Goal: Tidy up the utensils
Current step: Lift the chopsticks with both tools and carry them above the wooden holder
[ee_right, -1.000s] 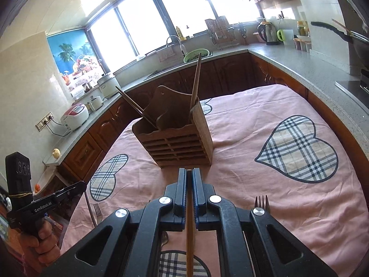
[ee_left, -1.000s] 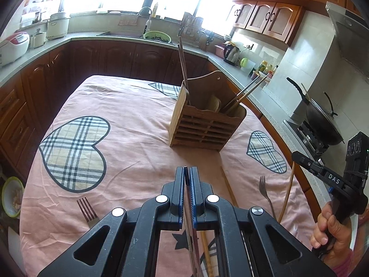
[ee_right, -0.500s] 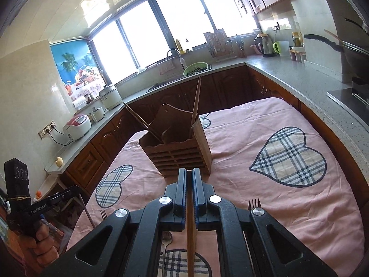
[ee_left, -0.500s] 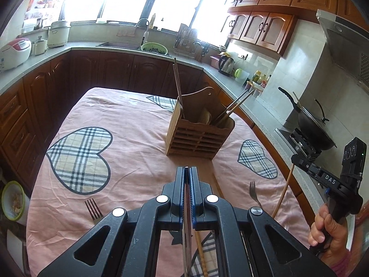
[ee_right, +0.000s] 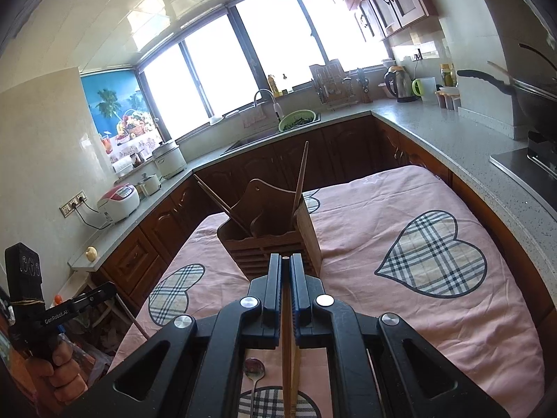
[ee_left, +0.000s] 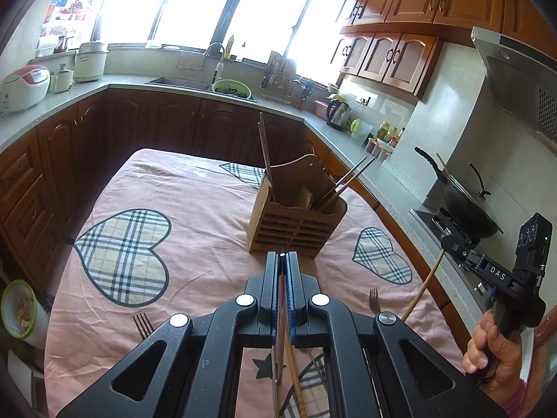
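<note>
Where the pink cloth with plaid hearts covers the table (ee_left: 195, 244), the gripper bodies hide its near part in both views. The wooden utensil holder (ee_left: 296, 224) stands upright mid-table, chopsticks leaning out of it; its compartments are hard to tell apart. The left gripper (ee_left: 282, 257) is clenched on a dark chopstick (ee_left: 278, 365) that hangs below, its lower end cut off. The right gripper (ee_right: 286, 259) is clamped on a wooden chopstick (ee_right: 287, 358), likewise cut off below. Only the left view shows 2 forks, one left (ee_left: 142, 324) and one right (ee_left: 374, 300). Only the right view shows a spoon (ee_right: 254, 371), half hidden
</note>
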Action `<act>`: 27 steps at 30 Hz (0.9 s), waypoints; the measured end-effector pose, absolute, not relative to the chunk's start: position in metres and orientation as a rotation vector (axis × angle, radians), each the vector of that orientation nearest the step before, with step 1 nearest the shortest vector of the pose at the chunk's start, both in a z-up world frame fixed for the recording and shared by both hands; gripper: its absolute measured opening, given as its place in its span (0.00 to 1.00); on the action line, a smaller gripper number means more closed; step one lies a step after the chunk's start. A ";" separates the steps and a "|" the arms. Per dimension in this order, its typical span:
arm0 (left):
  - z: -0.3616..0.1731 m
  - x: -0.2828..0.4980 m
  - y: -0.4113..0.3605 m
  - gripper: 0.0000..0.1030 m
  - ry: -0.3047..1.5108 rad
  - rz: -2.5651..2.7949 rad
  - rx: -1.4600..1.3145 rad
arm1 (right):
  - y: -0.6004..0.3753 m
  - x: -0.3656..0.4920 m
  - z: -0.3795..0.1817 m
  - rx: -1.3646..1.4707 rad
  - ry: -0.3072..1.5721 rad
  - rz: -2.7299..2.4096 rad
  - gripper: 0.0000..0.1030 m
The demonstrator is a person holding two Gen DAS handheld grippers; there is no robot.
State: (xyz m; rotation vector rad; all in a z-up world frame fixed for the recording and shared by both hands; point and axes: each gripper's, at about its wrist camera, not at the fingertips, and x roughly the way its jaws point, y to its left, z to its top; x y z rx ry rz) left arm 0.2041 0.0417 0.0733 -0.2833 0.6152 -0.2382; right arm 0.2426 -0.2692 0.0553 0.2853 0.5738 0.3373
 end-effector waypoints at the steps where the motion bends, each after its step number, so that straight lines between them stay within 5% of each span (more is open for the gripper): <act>1: 0.074 0.204 0.043 0.02 0.610 -0.237 -0.285 | -0.269 0.243 0.057 0.286 0.568 0.336 0.04; 27: 0.124 0.275 0.046 0.02 0.380 -0.242 -0.289 | -0.260 0.307 0.119 0.306 0.335 0.310 0.04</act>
